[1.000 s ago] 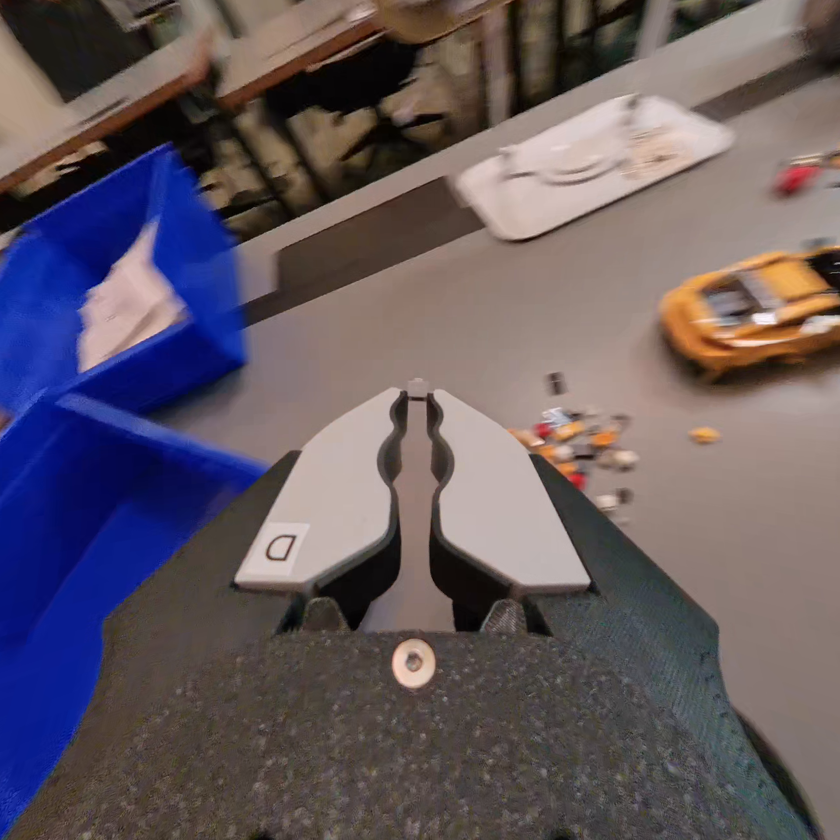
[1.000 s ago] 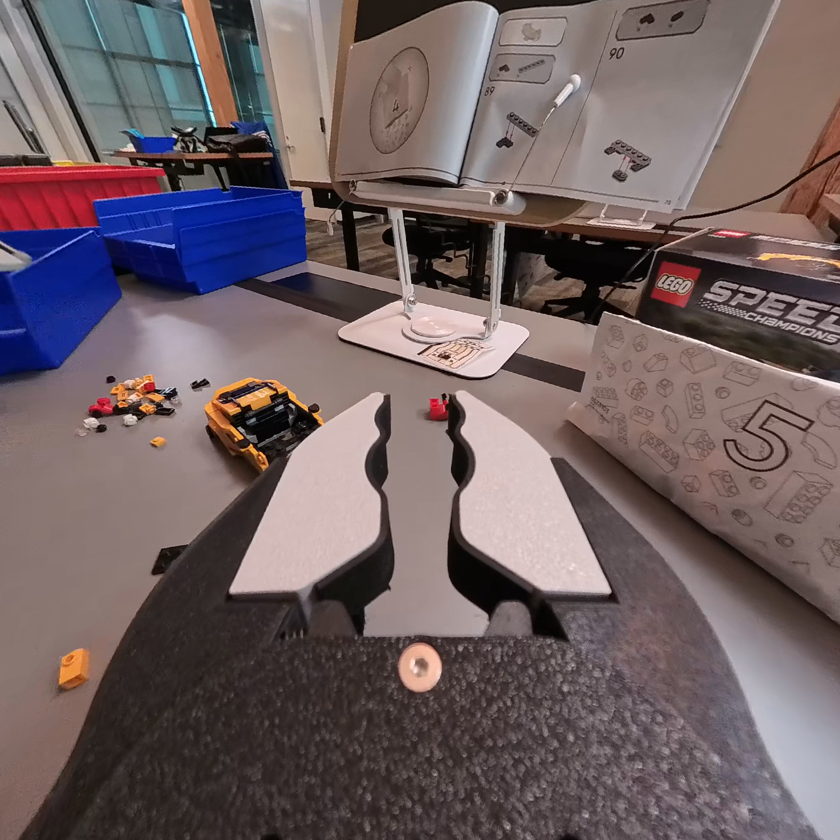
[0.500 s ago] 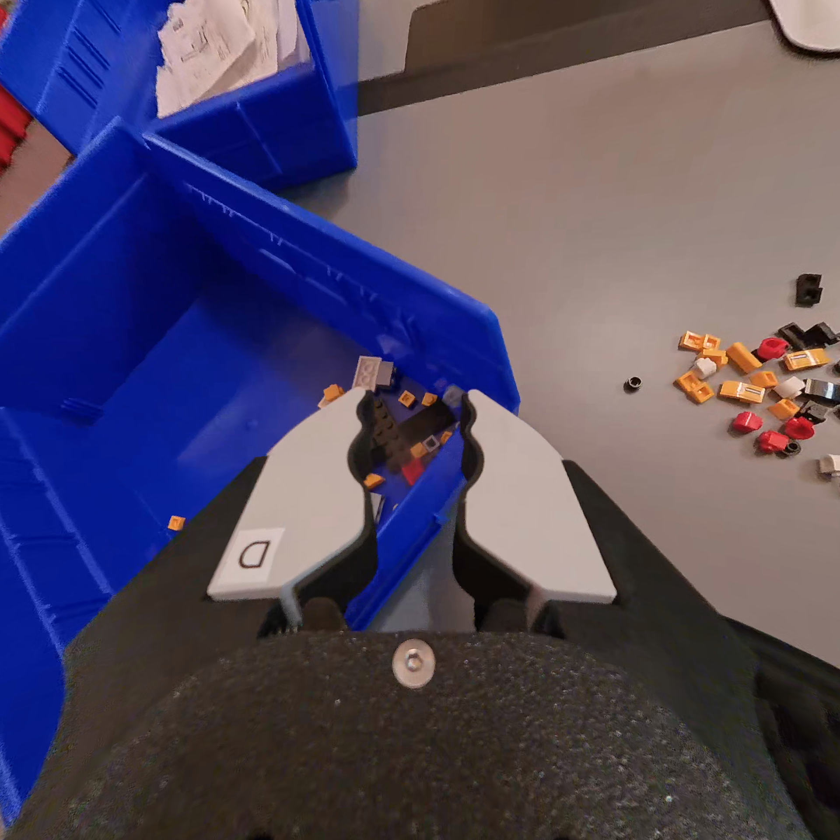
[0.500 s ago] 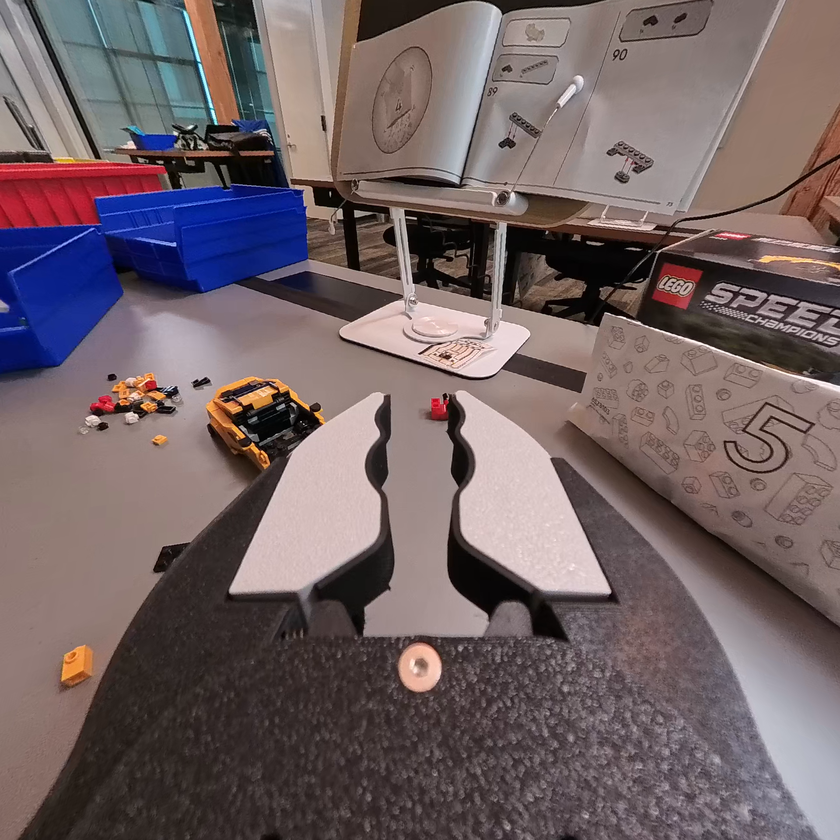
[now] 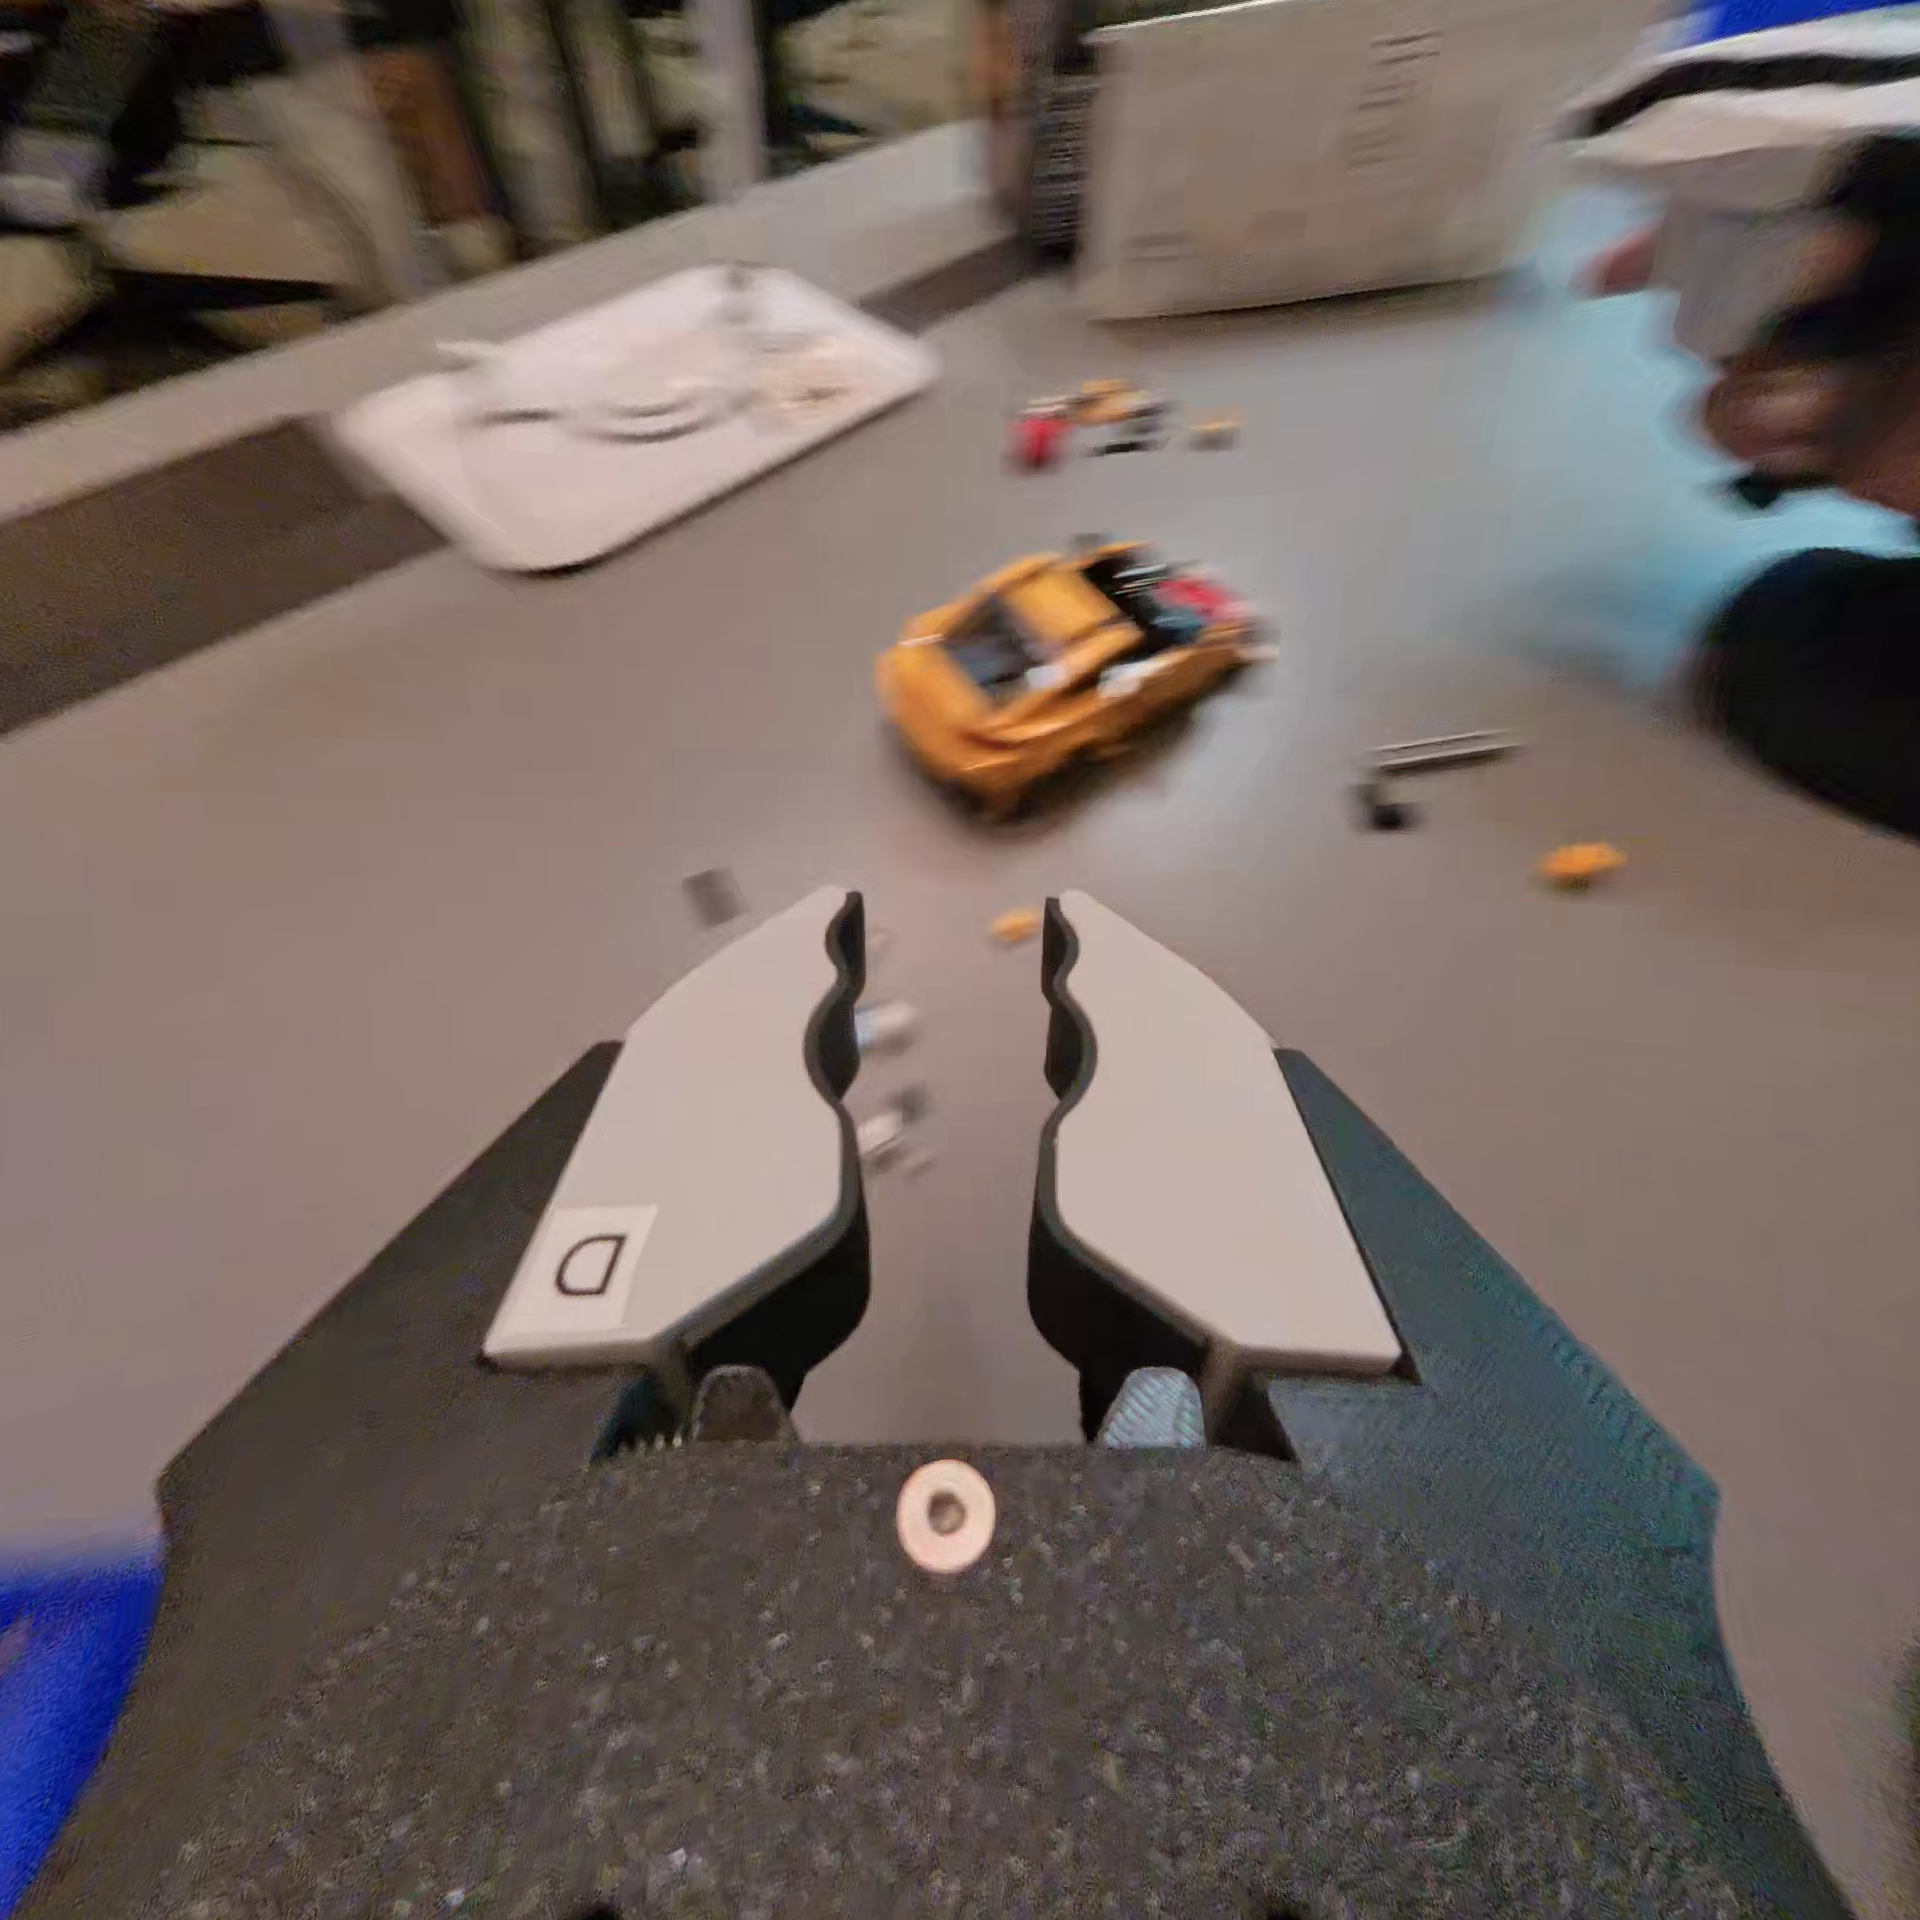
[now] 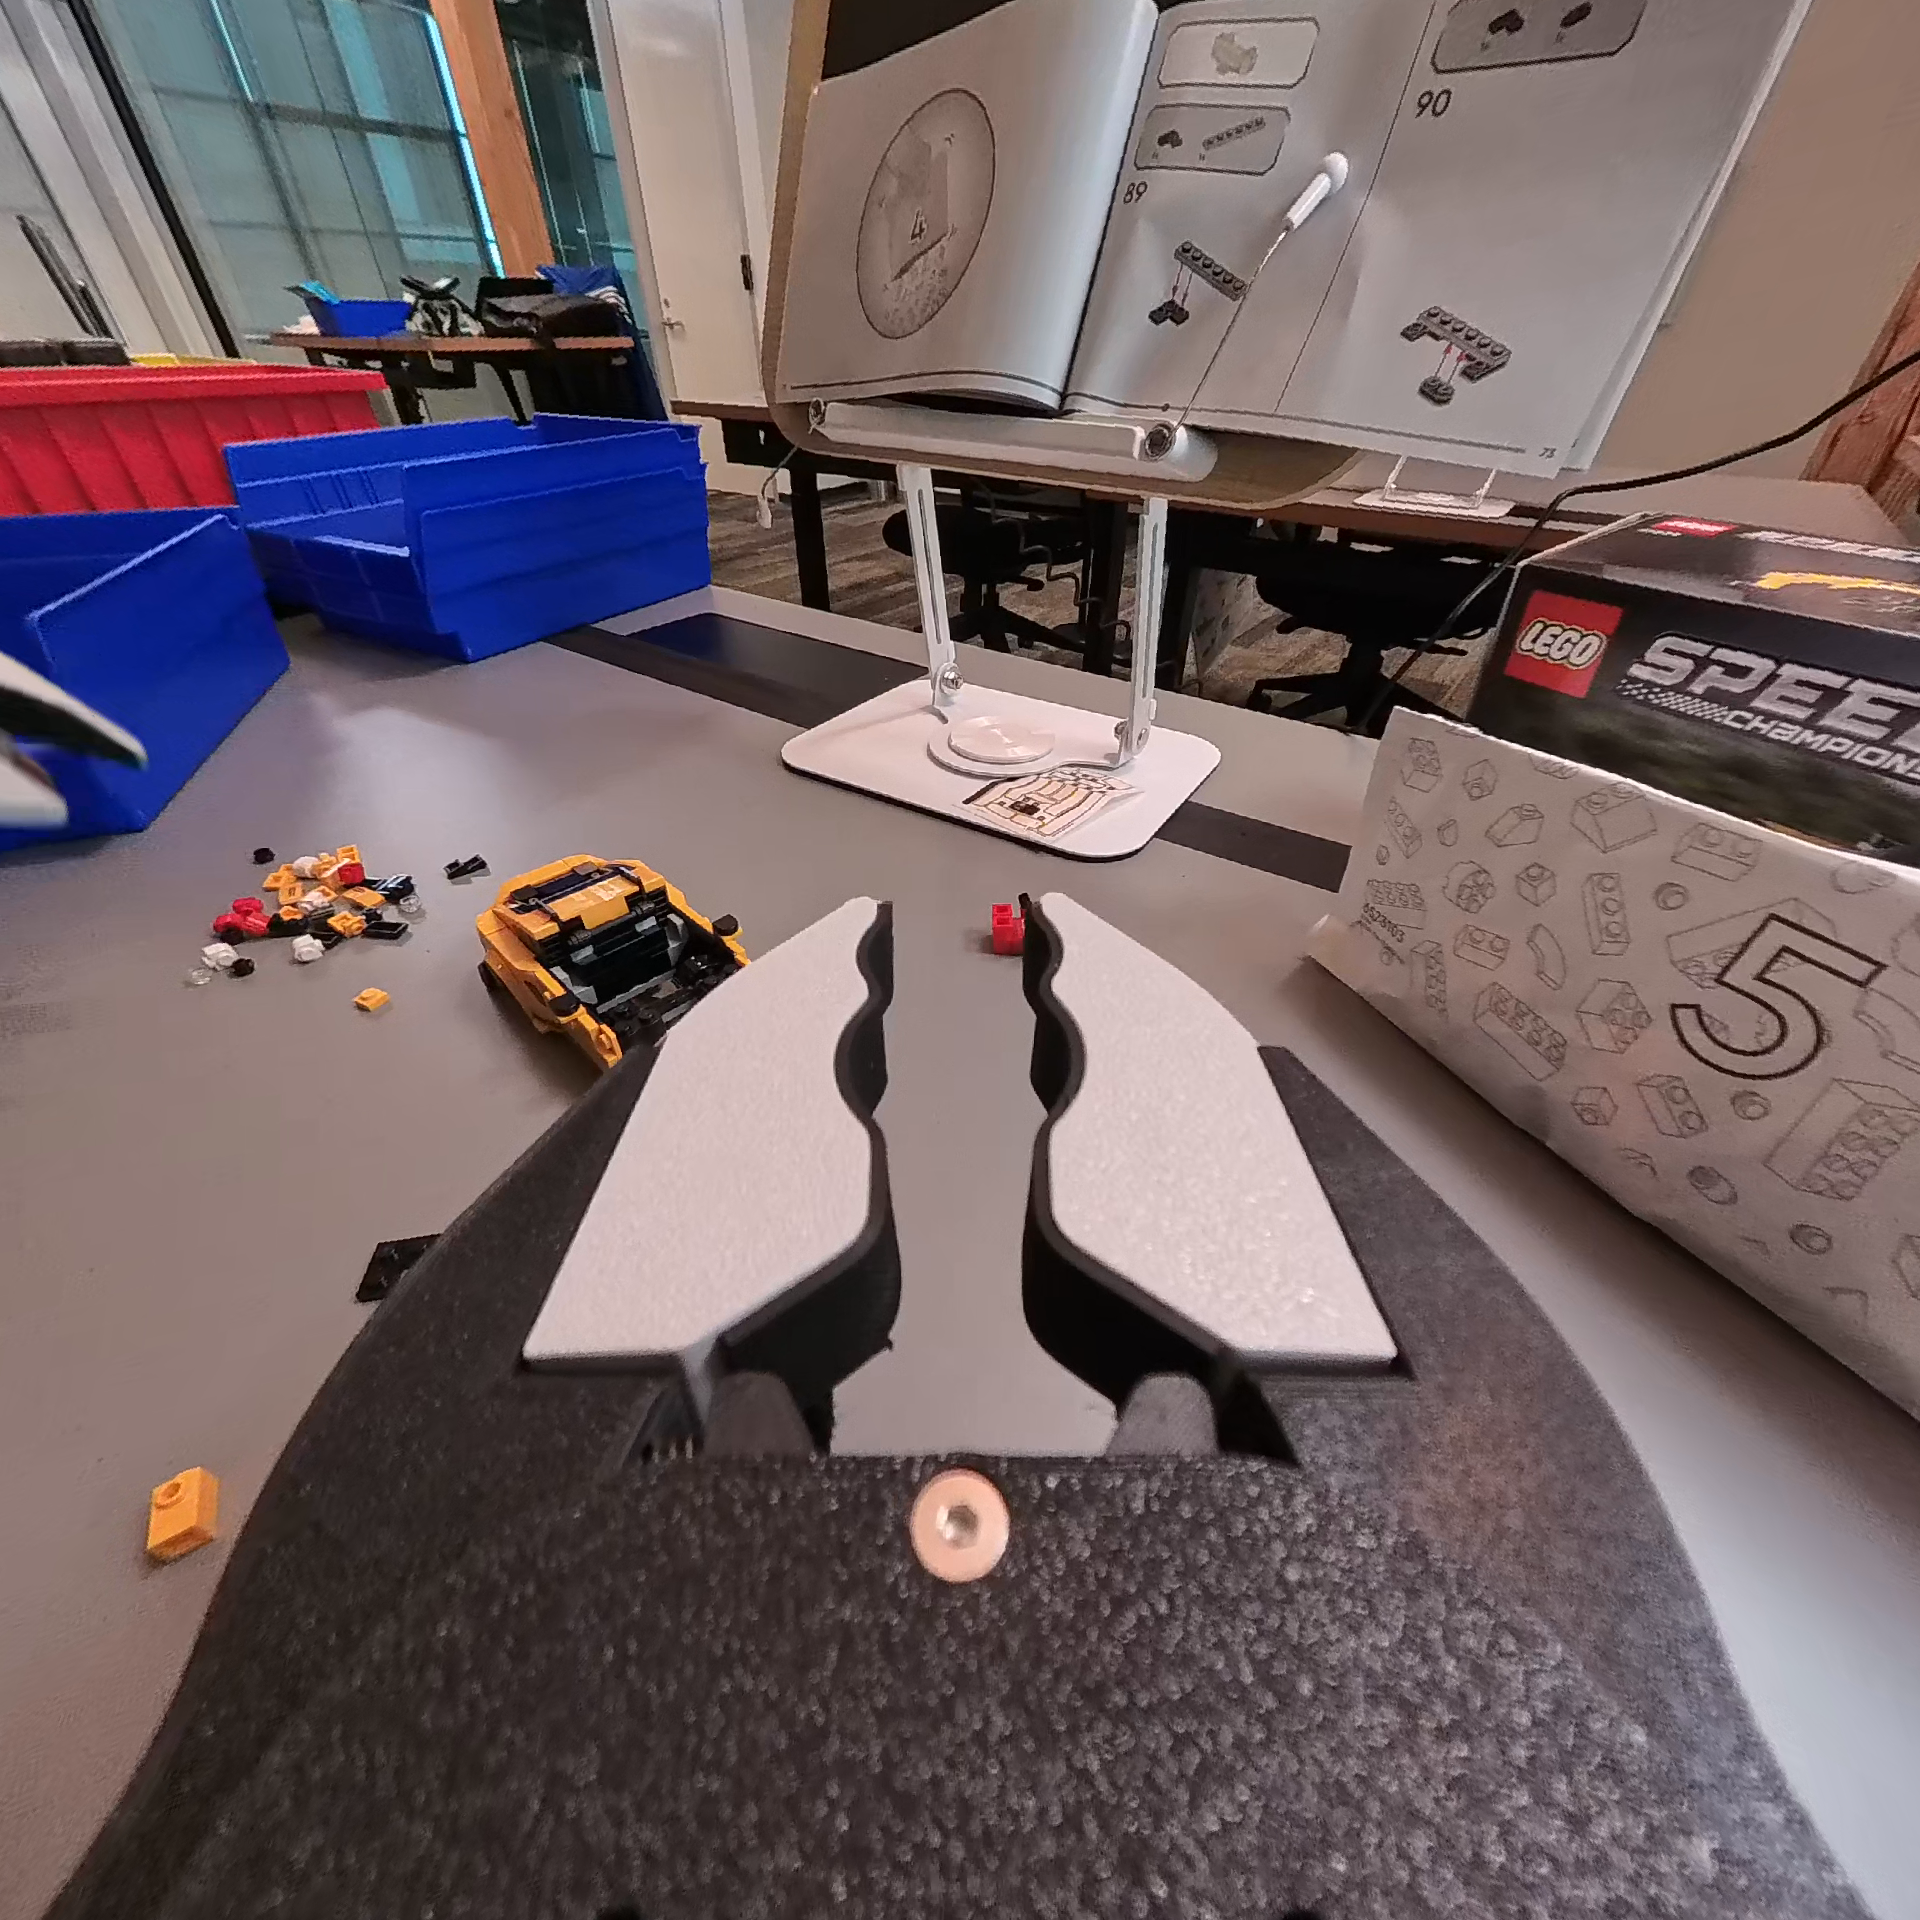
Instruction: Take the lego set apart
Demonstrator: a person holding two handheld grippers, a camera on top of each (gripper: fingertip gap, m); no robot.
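The yellow lego car (image 5: 1060,675) stands on the grey table ahead of my left gripper (image 5: 951,909), which is open and empty above the table; the view is blurred. Small loose pieces (image 5: 888,1081) lie under its fingers. In the right wrist view the car (image 6: 608,956), partly stripped, sits left of my right gripper (image 6: 956,909), which is open and empty. A pile of loose pieces (image 6: 312,909) lies left of the car. A small red piece (image 6: 1003,928) lies just beyond the right fingertips. The left gripper's tips (image 6: 52,743) show at the far left.
Blue bins (image 6: 468,520) and a red bin (image 6: 156,426) stand at the left. A book stand (image 6: 997,758) holds an open instruction booklet (image 6: 1195,208). A printed paper bag (image 6: 1662,1018) and the set's box (image 6: 1714,686) stand at the right. Single orange pieces (image 6: 182,1512) lie near. The grippers' ends are close to 30 centimeters from one another. Both grippers' tips are roughly 15 centimeters from the car (image 6: 608,956).
My left gripper let go of a small grey piece over the blue bin, opened, then swung back towards the car. My right gripper has stayed still and open.
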